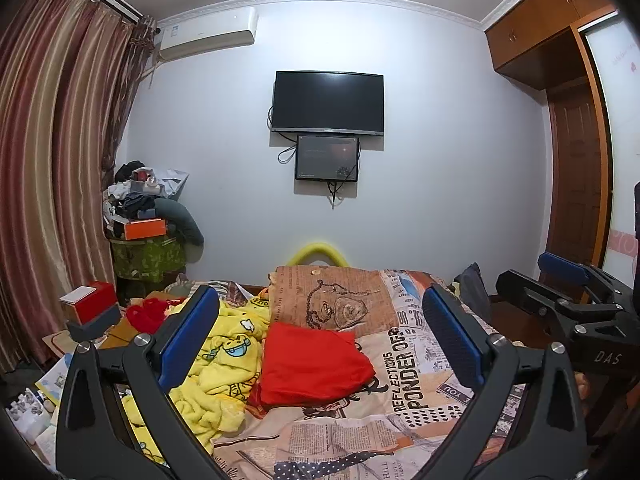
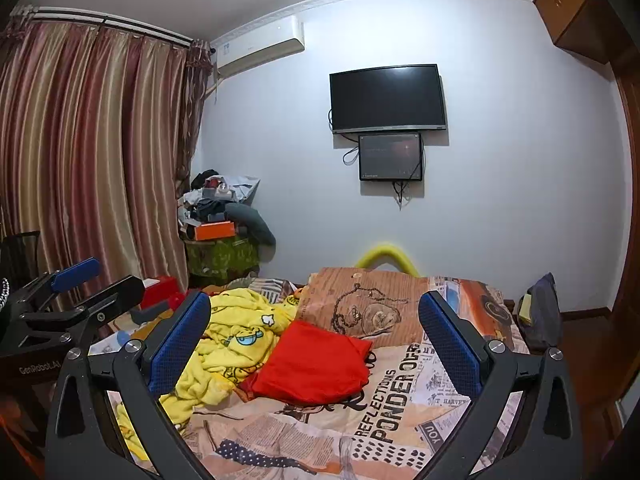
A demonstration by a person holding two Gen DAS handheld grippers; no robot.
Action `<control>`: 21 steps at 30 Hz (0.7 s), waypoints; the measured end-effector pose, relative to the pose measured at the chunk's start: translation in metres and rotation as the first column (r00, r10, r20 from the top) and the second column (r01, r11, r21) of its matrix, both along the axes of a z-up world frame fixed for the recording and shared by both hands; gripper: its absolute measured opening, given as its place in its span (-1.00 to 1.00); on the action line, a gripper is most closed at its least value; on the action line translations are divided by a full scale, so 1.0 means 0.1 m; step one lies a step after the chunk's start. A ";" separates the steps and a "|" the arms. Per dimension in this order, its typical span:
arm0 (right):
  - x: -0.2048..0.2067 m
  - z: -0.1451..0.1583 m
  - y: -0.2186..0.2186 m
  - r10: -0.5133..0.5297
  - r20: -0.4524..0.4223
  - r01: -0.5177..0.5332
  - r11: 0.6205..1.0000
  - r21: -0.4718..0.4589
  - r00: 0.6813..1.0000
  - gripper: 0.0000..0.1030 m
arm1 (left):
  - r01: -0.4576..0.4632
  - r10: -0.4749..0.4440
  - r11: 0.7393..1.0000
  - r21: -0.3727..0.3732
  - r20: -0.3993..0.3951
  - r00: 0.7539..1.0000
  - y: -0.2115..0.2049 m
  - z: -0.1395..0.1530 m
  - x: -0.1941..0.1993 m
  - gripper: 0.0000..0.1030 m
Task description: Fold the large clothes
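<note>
A red garment (image 1: 314,364) lies folded into a rough rectangle on the newspaper-print bedsheet (image 1: 400,400); it also shows in the right wrist view (image 2: 316,364). A crumpled yellow cartoon-print garment (image 1: 216,364) lies to its left, also seen in the right wrist view (image 2: 232,344). My left gripper (image 1: 320,312) is open and empty, held above the bed in front of the clothes. My right gripper (image 2: 314,316) is open and empty, held the same way. Each gripper shows at the edge of the other's view.
A brown printed pillow (image 1: 332,300) lies behind the red garment. A cluttered stand with boxes (image 1: 148,232) is in the far left corner by the curtains (image 1: 48,160). Red boxes (image 1: 92,304) sit left of the bed. A TV (image 1: 328,102) hangs on the wall; wardrobe at right.
</note>
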State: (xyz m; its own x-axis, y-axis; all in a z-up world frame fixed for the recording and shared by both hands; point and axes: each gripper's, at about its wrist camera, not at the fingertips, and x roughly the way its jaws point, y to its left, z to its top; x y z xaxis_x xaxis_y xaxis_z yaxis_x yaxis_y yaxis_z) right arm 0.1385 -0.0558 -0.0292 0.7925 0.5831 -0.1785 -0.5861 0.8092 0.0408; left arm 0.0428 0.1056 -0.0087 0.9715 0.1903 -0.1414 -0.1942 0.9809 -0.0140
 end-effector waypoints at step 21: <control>0.03 0.01 -0.04 -0.014 -0.031 0.013 1.000 -0.012 0.999 1.00 | -0.004 0.004 1.000 -0.010 -0.045 0.999 0.11 -0.14 0.14 0.99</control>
